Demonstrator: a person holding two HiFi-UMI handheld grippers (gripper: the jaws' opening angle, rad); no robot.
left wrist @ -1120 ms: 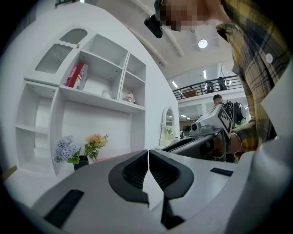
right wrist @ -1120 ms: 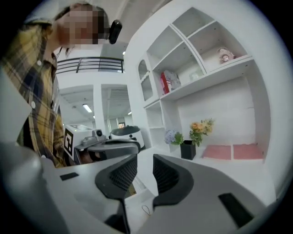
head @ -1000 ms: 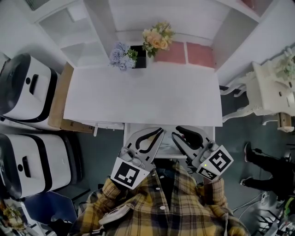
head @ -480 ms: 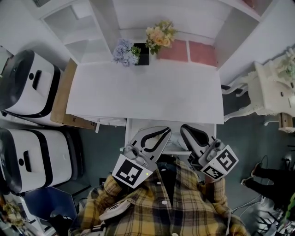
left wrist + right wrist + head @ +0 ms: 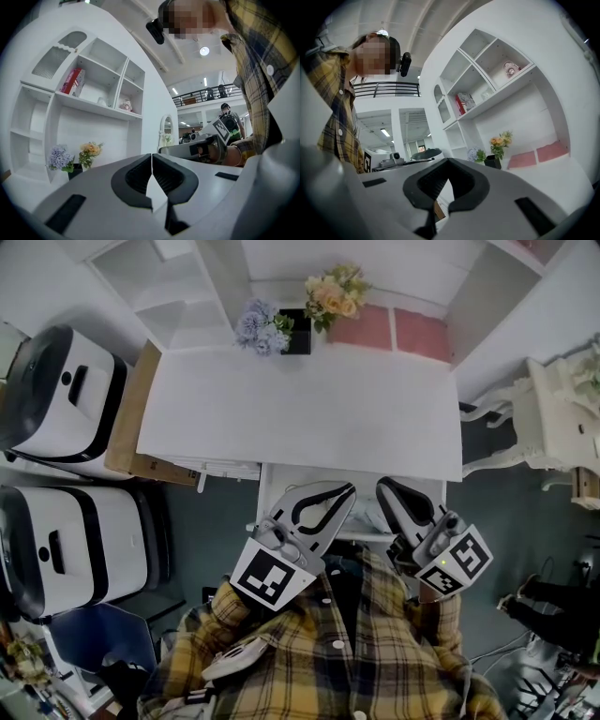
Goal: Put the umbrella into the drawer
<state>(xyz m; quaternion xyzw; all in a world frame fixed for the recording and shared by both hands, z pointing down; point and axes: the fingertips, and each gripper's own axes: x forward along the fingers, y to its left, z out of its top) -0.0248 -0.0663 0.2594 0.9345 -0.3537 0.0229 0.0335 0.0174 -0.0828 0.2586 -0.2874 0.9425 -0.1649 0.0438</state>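
Both with jaws together: left hand-held gripper (image 5: 347, 491), right hand-held gripper (image 5: 387, 487).

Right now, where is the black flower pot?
In the head view the black flower pot stands at the far edge of the white desk, between purple flowers and orange flowers, left of the pink panels.

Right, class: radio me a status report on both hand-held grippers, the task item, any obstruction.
Left hand-held gripper shut, empty. Right hand-held gripper shut, empty. Umbrella not in view. No obstruction seen at the white rectangular table.
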